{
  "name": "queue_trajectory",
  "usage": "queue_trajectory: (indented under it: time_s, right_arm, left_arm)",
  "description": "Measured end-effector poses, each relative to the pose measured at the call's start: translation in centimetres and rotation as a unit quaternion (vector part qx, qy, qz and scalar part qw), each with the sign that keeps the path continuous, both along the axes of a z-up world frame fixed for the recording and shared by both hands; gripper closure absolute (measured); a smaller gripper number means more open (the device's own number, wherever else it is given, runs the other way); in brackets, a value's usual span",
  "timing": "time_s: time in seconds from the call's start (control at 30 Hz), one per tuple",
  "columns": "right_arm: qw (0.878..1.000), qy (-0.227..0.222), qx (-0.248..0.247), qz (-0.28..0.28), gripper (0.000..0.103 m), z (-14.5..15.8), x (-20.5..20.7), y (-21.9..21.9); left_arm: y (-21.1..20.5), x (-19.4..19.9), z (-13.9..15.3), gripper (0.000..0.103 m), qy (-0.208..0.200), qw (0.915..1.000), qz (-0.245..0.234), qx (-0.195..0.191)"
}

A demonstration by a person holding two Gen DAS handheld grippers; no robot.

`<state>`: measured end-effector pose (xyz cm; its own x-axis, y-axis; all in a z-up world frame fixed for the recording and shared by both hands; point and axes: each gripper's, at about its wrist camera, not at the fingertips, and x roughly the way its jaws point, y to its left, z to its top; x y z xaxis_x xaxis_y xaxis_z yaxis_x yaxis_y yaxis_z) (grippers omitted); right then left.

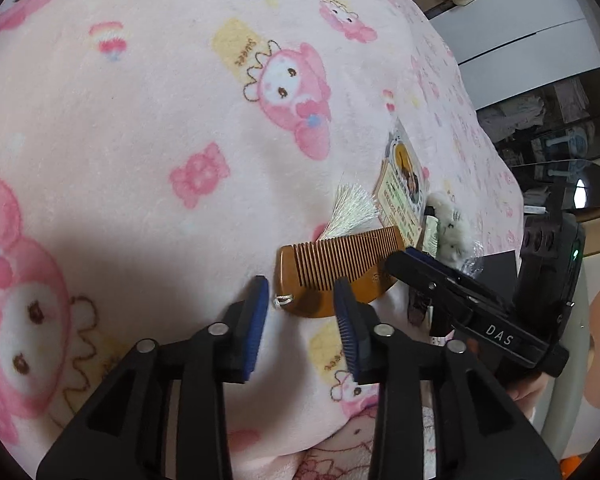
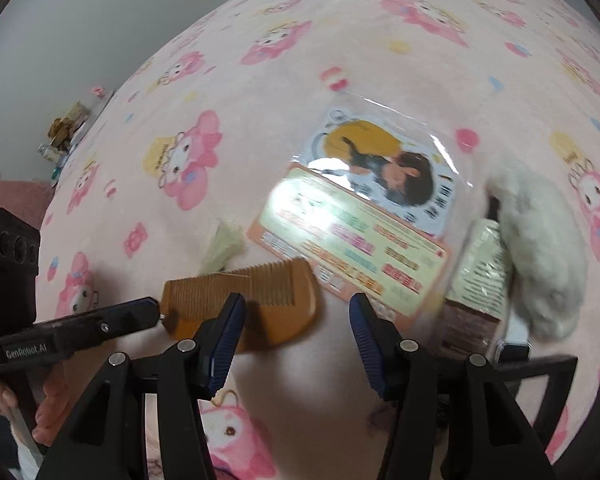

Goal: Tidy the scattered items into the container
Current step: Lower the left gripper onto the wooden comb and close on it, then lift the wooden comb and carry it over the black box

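Note:
A brown wooden comb with a pale tassel lies on the pink blanket. My left gripper is open, and the comb's ringed end sits between its blue pads without being pressed. In the right wrist view the comb lies under my open right gripper, whose left finger overlaps it. Beyond it are a sleeved picture card, a small printed packet and a white fluffy item. The left gripper touches the comb's left end there.
The right gripper reaches in from the right in the left wrist view, with a dark box edge behind it. A black frame shows at the lower right of the right wrist view. Cabinets stand past the bed's far edge.

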<state>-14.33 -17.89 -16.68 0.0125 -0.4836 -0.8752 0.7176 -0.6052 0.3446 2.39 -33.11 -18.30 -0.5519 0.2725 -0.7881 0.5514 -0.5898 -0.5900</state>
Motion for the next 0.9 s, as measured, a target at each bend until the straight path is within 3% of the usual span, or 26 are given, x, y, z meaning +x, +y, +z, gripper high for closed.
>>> queue_trajectory:
  time_s: [0.13, 0.17, 0.27, 0.4, 0.57, 0.7, 0.9]
  right_arm:
    - [1.0, -0.015, 0.006, 0.018, 0.057, -0.9, 0.4, -1.1]
    - [1.0, -0.017, 0.002, 0.023, 0.058, -0.7, 0.7, -1.1]
    - [0.999, -0.001, 0.009, 0.038, 0.059, 0.2, 2.3, -0.6]
    - [0.998, -0.015, 0.017, 0.05, 0.059, 0.7, 3.7, 1.0]
    - [1.0, -0.01, 0.016, 0.008, 0.059, -0.2, 2.0, 0.2]
    - [0.999, -0.037, 0.008, 0.004, 0.06, -0.8, 1.6, -0.9]
    - [1.0, -0.013, 0.001, -0.003, 0.06, 1.7, 3.2, 1.1]
  left_arm:
    - [0.9, -1.6, -0.9, 0.067, -0.03, 0.9994, 0.006, -0.018]
    - [1.2, -1.9, -0.6, 0.062, -0.03, 0.9993, 0.001, -0.022]
    - [1.8, -2.1, 0.8, 0.06, -0.021, 0.9984, -0.015, -0.05]
    - [1.5, -1.2, 0.8, 0.06, -0.026, 0.9985, -0.005, -0.047]
    - [0.4, -1.2, -0.1, 0.06, -0.023, 0.9987, 0.018, -0.042]
    - [1.1, -2.4, -0.4, 0.06, -0.024, 0.9993, -0.001, -0.028]
    - [3.2, -1.8, 2.8, 0.059, 0.002, 0.9991, -0.026, -0.035]
